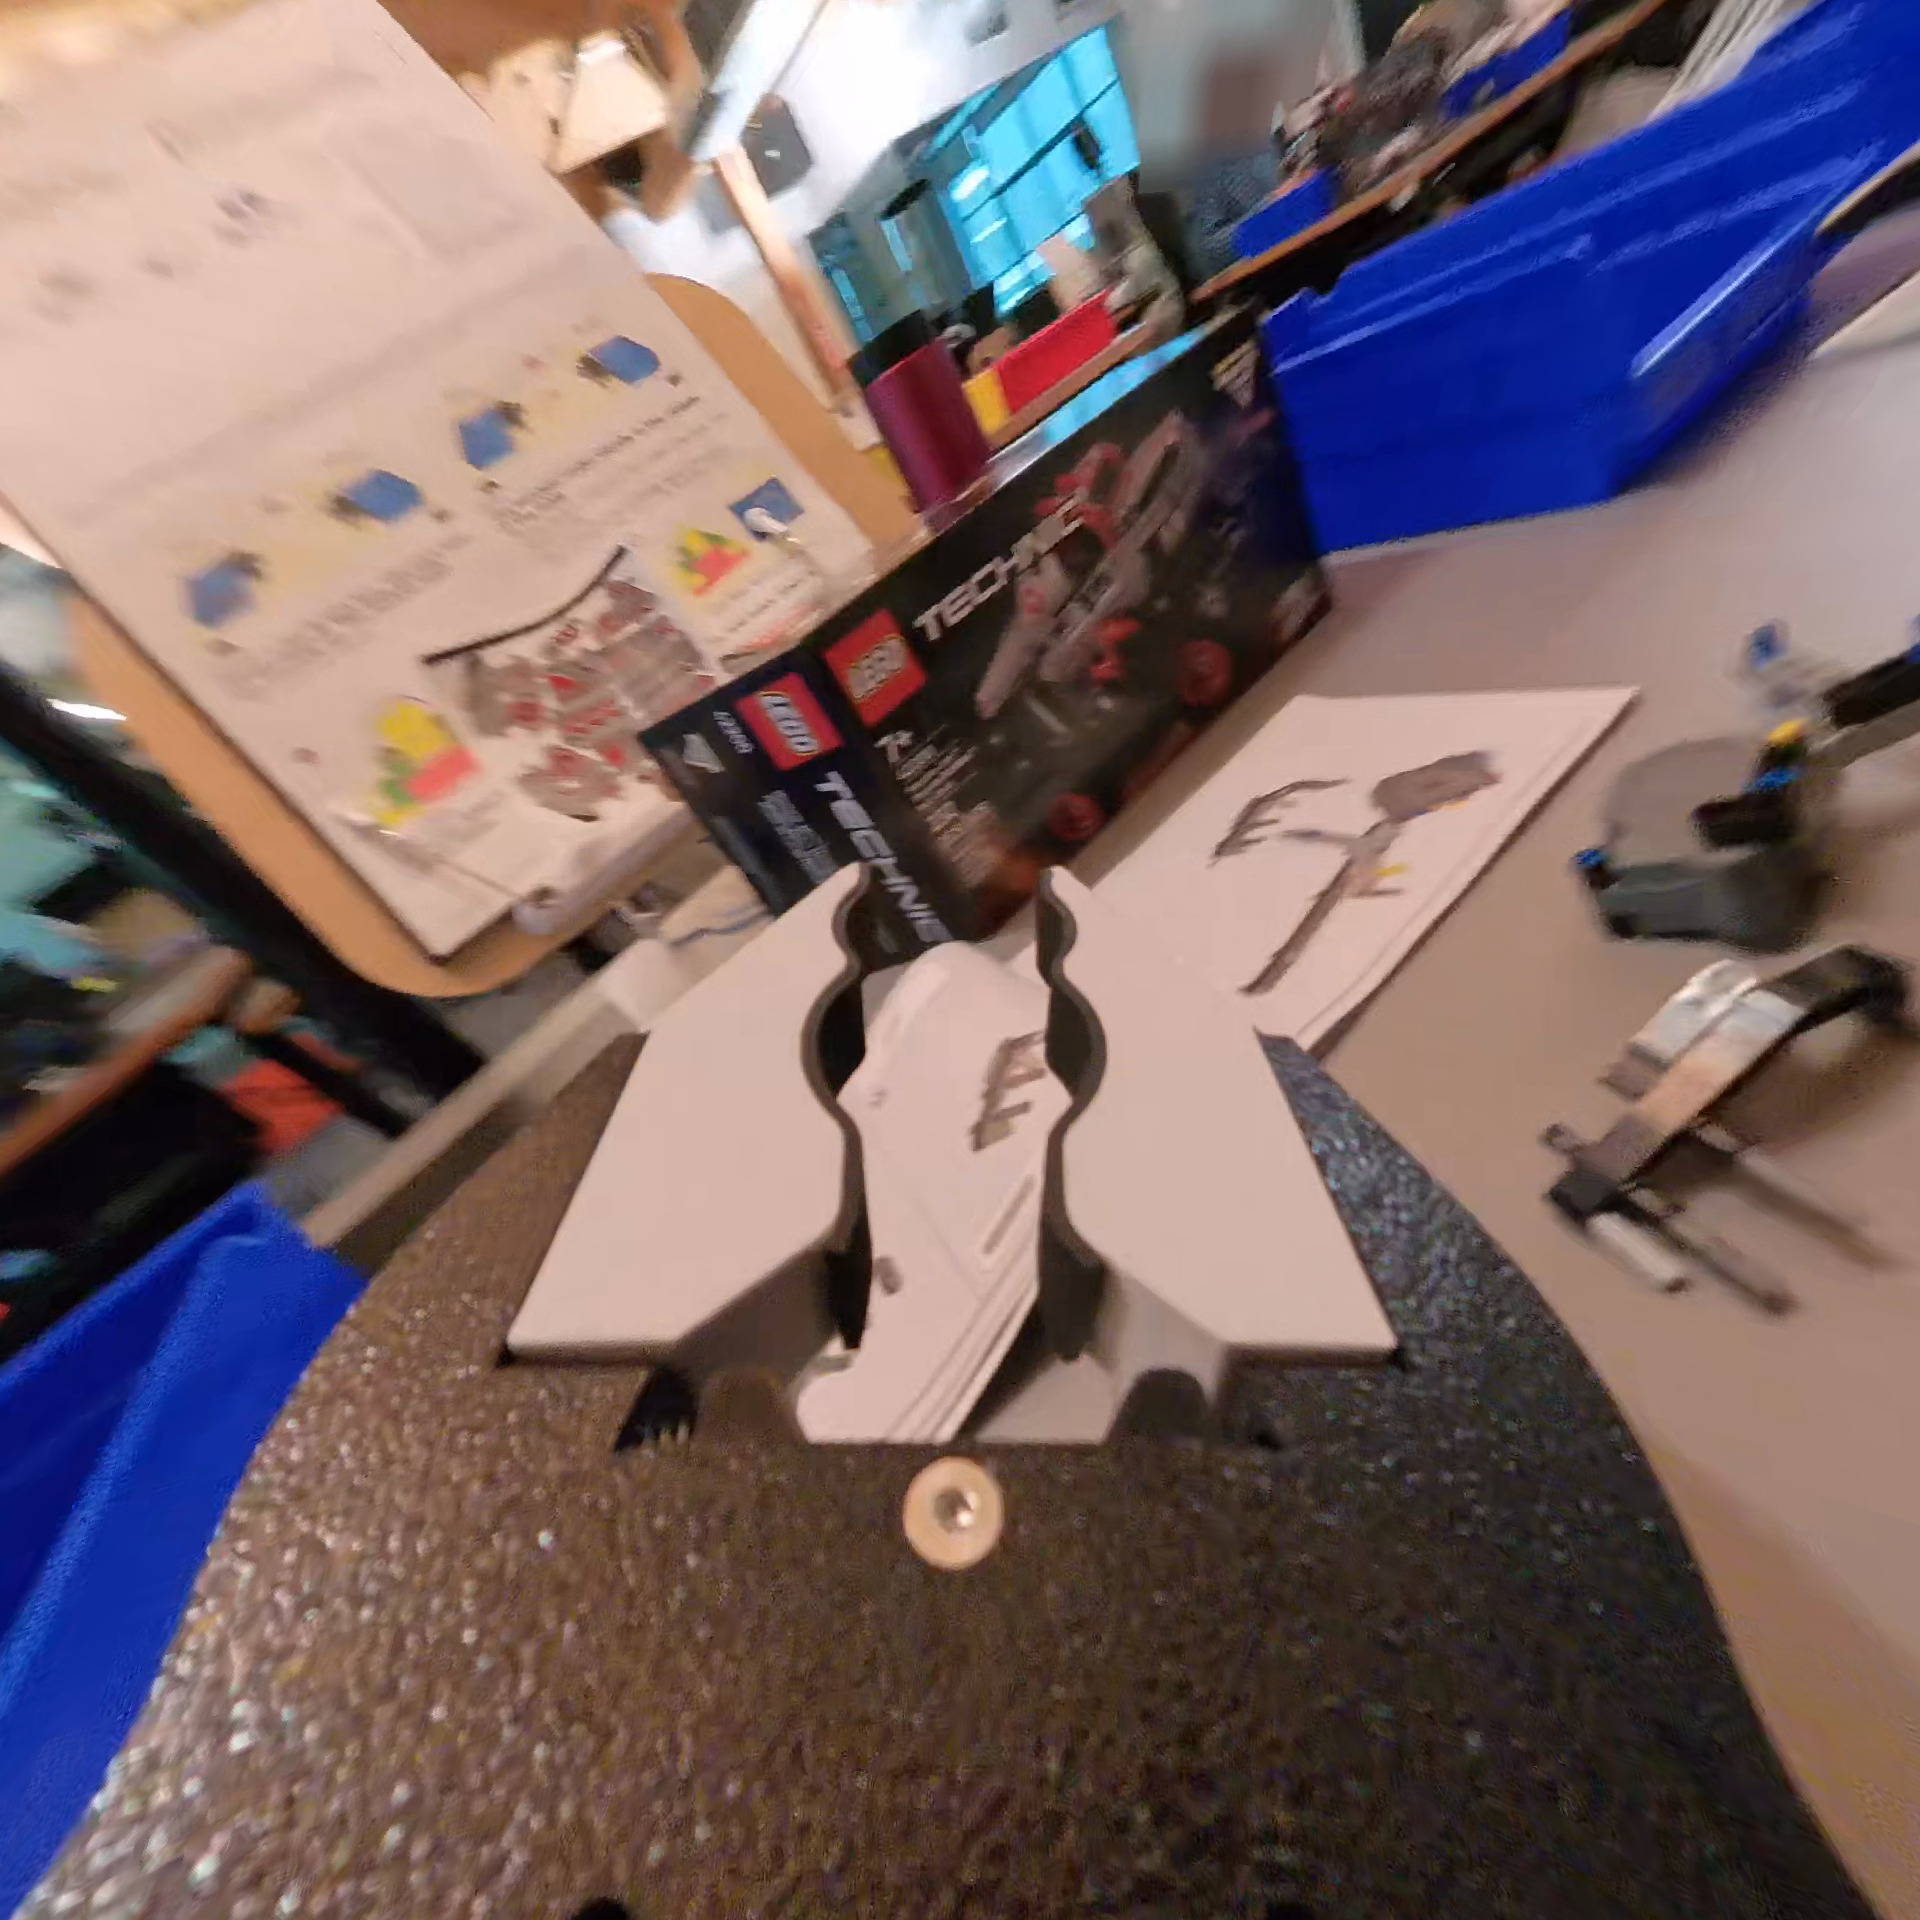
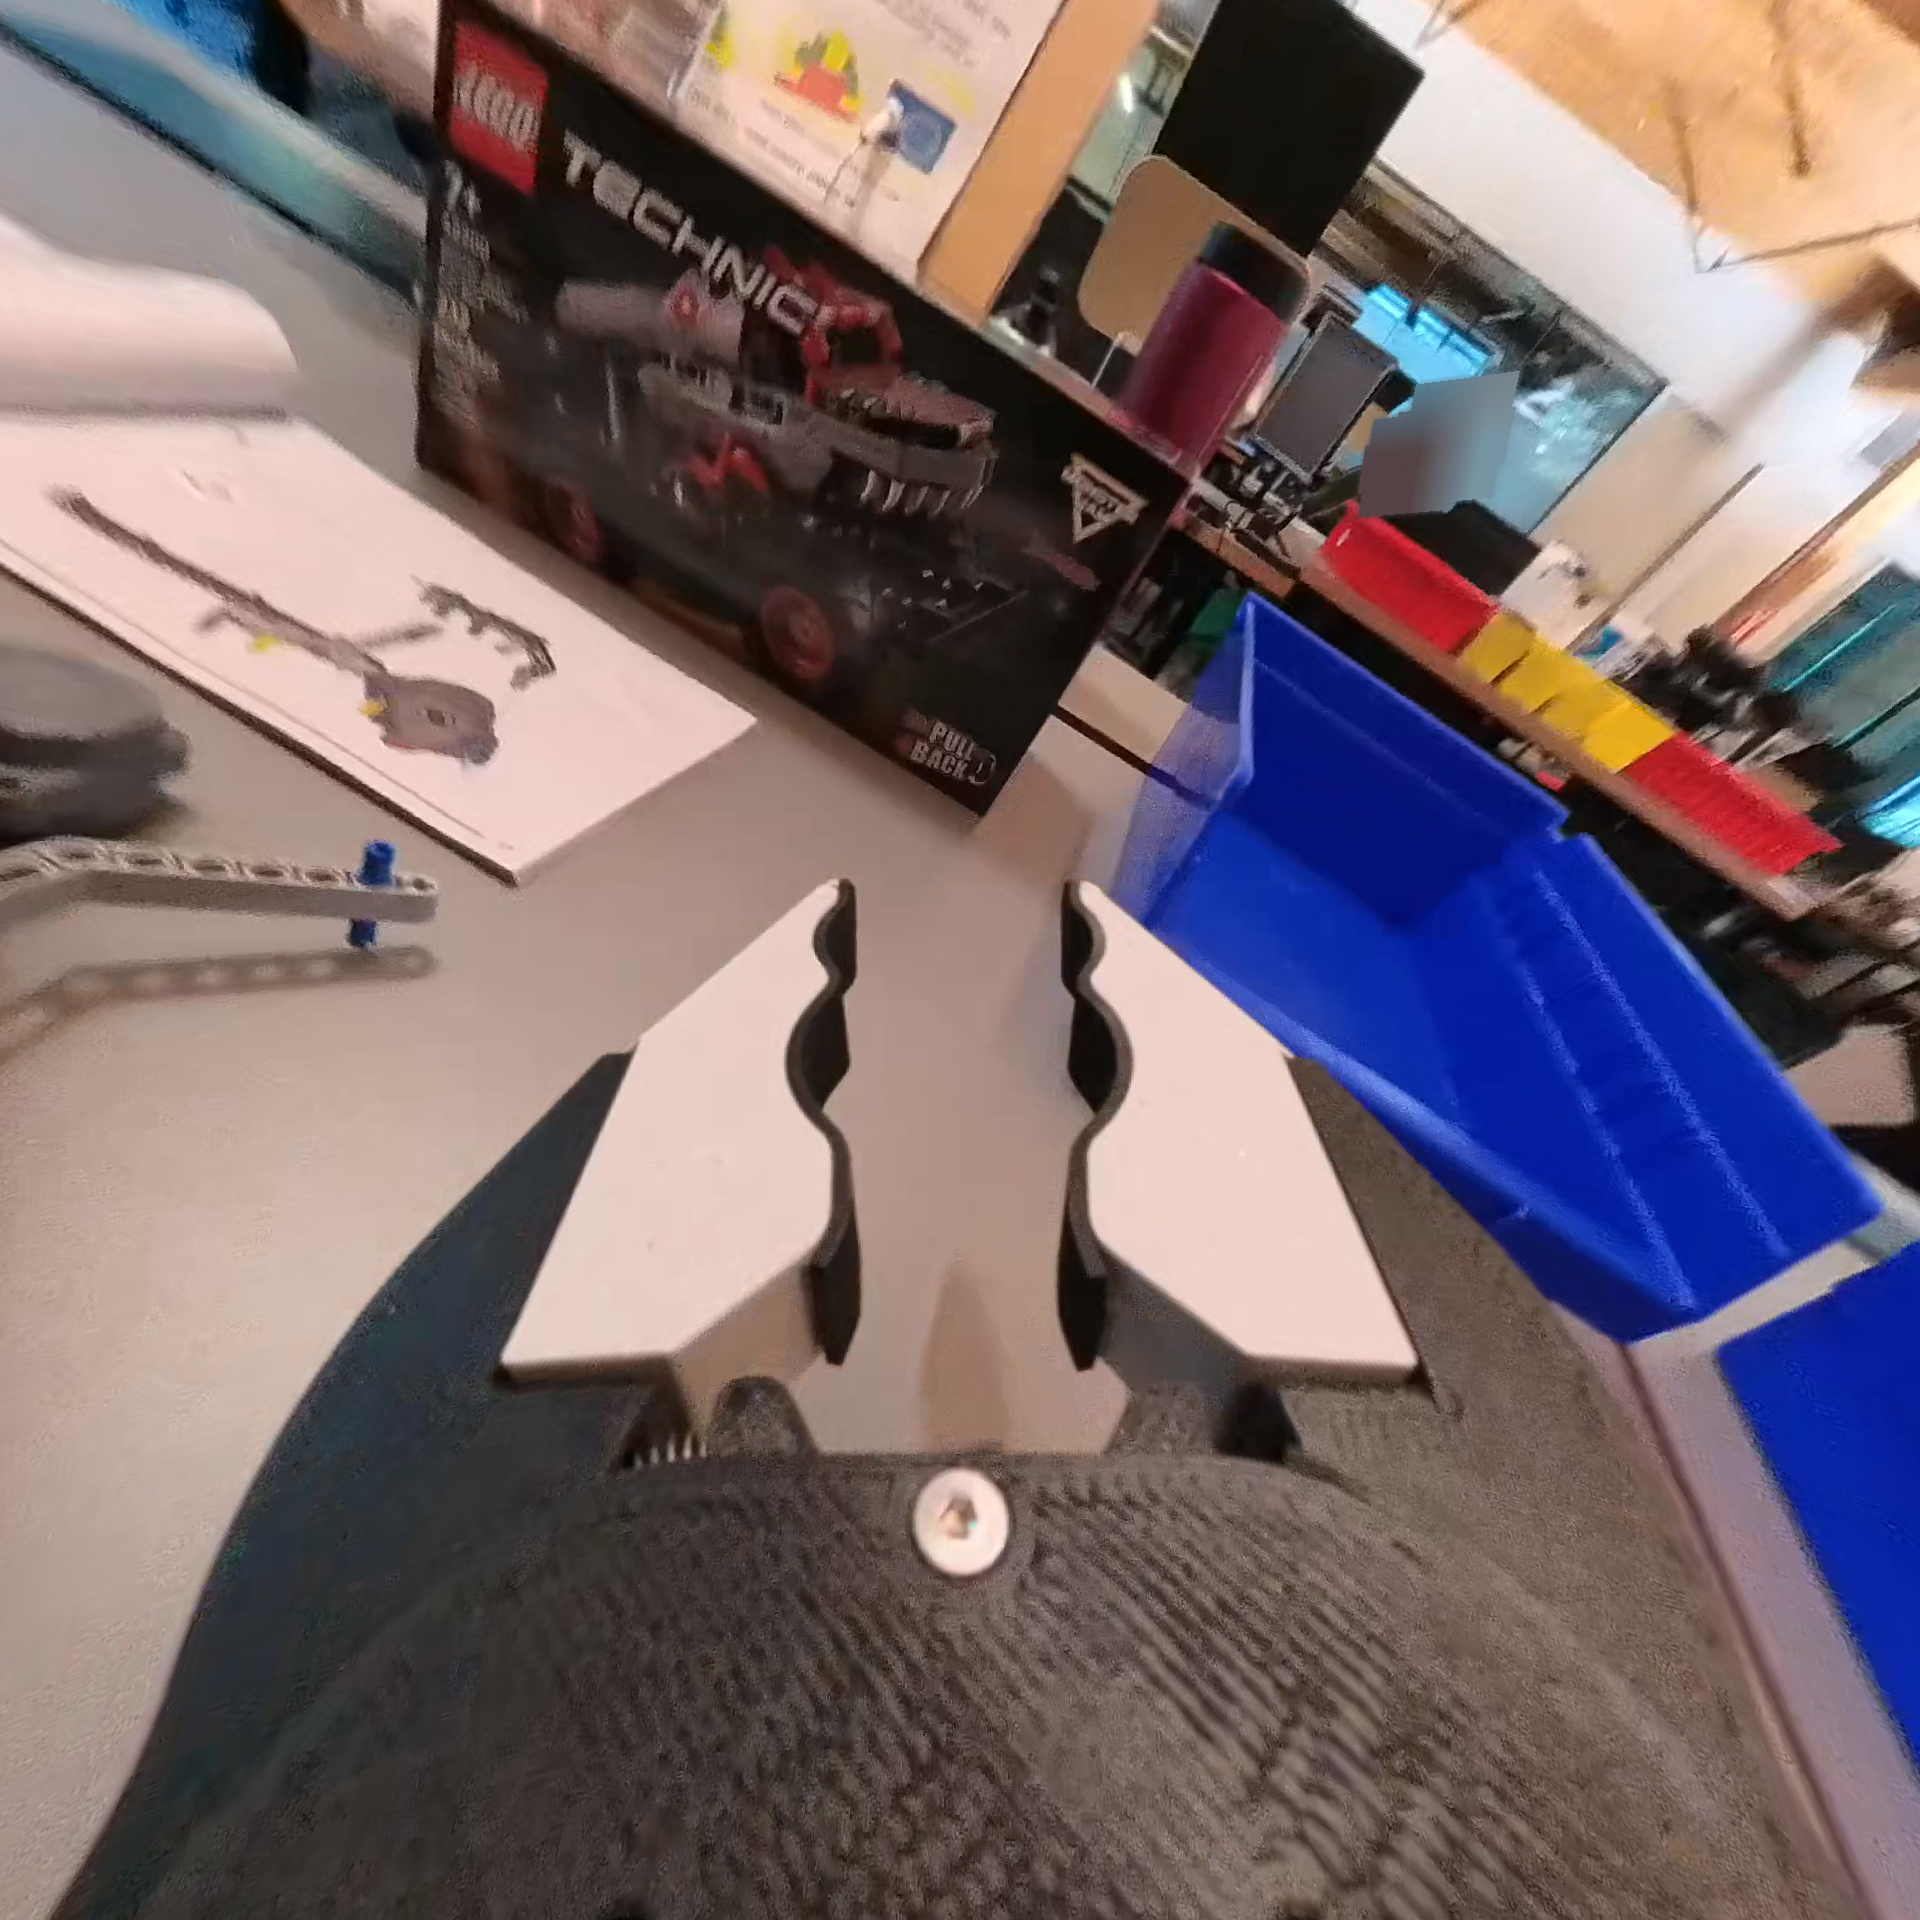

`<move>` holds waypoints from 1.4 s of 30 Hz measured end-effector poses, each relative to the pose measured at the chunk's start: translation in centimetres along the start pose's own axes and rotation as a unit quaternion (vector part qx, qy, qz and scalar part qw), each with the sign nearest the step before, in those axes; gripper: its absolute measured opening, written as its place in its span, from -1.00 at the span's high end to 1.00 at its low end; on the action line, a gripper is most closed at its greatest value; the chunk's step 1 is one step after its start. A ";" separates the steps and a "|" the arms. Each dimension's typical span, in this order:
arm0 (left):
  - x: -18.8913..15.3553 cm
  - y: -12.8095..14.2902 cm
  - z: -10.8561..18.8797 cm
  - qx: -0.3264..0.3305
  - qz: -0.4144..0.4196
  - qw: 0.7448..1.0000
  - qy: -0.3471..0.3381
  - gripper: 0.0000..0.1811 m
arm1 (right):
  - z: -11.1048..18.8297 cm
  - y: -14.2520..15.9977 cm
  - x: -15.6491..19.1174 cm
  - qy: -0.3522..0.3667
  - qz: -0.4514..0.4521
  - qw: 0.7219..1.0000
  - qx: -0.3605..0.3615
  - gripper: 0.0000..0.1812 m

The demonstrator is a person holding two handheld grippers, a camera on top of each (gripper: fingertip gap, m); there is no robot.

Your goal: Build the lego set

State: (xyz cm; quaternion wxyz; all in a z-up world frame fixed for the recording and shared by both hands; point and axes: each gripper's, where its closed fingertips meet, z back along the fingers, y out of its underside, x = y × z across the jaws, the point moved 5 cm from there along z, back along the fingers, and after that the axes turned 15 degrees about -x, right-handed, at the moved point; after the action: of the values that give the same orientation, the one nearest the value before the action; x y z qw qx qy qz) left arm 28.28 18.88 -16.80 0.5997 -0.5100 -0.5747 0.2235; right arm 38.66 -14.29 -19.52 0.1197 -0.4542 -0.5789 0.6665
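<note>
My left gripper [image 1: 951, 894] is held over the left half of the open instruction booklet [image 1: 1371, 831]. Its jaws stand apart, and a bowed bunch of the booklet's pages [image 1: 935, 1195] rises into the gap between them; I cannot tell whether the pads press on it. My right gripper [image 2: 956, 904] is open and empty above bare table, between the booklet [image 2: 343, 634] and a blue bin [image 2: 1455, 987]. A grey beam with a blue pin [image 2: 239, 894] lies left of it. The same grey and black assembly [image 1: 1745, 1039] and a dark grey part [image 1: 1704, 862] show in the left wrist view.
The black set box [image 1: 1039, 675] stands behind the booklet and also shows in the right wrist view [image 2: 748, 416]. Blue bins [image 1: 1558, 343] line the table's right side. A leaning poster board [image 1: 364, 416] stands at the left. A maroon bottle [image 2: 1195, 343] is behind the box. Across from one pair of fingers to the other is roughly 30 cm. The maroon bottle [image 2: 1195, 343] is about 40 cm from my right fingertips and 45 cm from my left. My left wrist view [image 1: 929, 400] looks at it from another angle.
</note>
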 end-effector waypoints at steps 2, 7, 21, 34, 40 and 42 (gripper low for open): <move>0.0 0.3 0.2 0.016 -0.068 0.997 -0.027 0.71 | -0.4 0.2 0.2 0.002 0.029 1.000 0.003 0.59; -1.1 -0.1 -0.5 0.010 -0.096 0.995 -0.030 0.77 | 0.0 -0.1 -1.0 0.031 0.010 0.999 -0.023 0.64; -2.4 0.3 -1.0 0.023 -0.072 0.997 0.006 0.86 | 0.0 -0.6 -1.4 0.061 0.024 0.997 -0.051 0.71; -4.0 0.6 -1.4 0.031 -0.086 0.995 0.049 0.91 | -0.2 -0.5 -1.0 0.051 0.031 0.997 -0.048 0.73; -4.3 0.9 -1.5 0.037 -0.089 0.994 0.057 0.93 | -0.3 -0.5 -0.9 0.045 0.033 0.997 -0.048 0.74; -4.3 0.9 -1.5 0.038 -0.088 0.994 0.056 0.93 | -0.3 -0.5 -0.7 0.042 0.036 0.997 -0.045 0.74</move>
State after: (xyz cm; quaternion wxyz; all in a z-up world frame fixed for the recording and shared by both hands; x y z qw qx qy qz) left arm 28.88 15.05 -19.28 0.6672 -0.4462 -0.5739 0.1626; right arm 39.15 -14.43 -18.71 0.0992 -0.5071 -0.5862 0.6240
